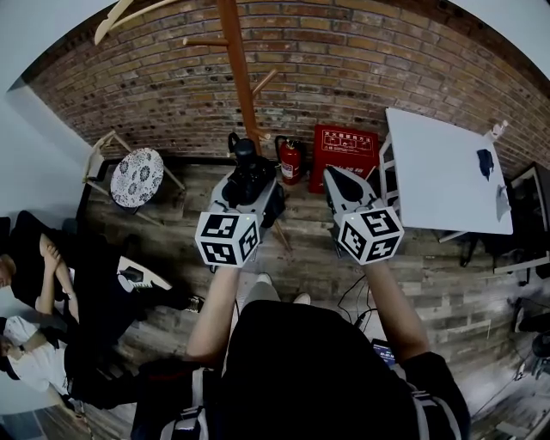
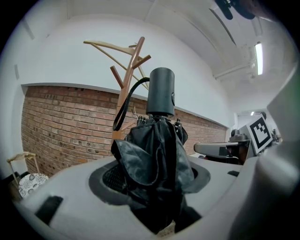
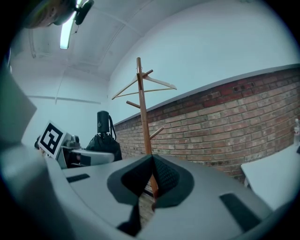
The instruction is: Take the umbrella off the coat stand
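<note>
**Umbrella held clear of the coat stand in the left claw**

The folded black umbrella (image 2: 157,154) is gripped in the left claw (image 1: 251,196). The claw's jaws are set partway apart and pressed against the bunched fabric from both sides. The umbrella is held upright, with its dark cylindrical handle (image 2: 161,91) at the top and its wrist strap (image 2: 125,104) looping out to one side. No peg of the wooden coat stand (image 2: 127,89) is seen touching it. In the right gripper view the umbrella is seen off to the left of the stand, with open wall between the two.

The right claw (image 3: 151,161) is closed, its jaws brought together at the tips with nothing between them. Only a strip of the stand's pole and the floor is seen through the slit lower down. In the head view both claws are held side by side in front of the person, pointed towards the brick wall (image 1: 369,60).

A pale wooden hanger (image 1: 120,17) is hung near the top of the stand. A red fire extinguisher (image 1: 290,161) and a red box (image 1: 346,150) are placed against the foot of the wall, just right of the stand's base. A white counter (image 1: 443,172) is set further right, and a round patterned stool (image 1: 137,178) is set to the left. Seated people (image 1: 34,284) are seen at the left edge, on the plank floor (image 1: 447,284).
</note>
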### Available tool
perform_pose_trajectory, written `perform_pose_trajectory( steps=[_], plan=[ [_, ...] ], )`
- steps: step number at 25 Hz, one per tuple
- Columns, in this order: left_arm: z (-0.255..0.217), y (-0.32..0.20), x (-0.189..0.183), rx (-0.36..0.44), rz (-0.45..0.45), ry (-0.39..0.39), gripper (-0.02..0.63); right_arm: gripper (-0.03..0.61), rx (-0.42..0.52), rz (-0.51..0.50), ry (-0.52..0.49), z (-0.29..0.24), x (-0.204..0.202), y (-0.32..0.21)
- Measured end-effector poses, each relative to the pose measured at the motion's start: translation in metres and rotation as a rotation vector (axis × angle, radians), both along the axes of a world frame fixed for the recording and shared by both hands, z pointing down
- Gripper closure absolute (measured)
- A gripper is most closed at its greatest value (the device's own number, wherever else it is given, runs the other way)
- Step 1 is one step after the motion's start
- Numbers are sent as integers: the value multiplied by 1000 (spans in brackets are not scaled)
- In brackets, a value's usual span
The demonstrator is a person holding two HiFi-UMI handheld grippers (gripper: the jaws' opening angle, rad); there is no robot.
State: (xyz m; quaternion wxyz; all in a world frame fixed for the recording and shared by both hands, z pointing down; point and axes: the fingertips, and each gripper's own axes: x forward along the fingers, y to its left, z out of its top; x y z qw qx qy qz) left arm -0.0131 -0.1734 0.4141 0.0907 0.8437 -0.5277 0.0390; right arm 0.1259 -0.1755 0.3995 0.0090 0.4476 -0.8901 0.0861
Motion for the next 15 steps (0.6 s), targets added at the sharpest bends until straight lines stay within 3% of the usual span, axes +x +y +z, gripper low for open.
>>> perform_pose_trajectory(
  steps=[15],
  plan=[
    [-12, 13, -5, 15, 66, -11, 337, 551, 38, 41, -13, -19, -14, 8]
  ],
)
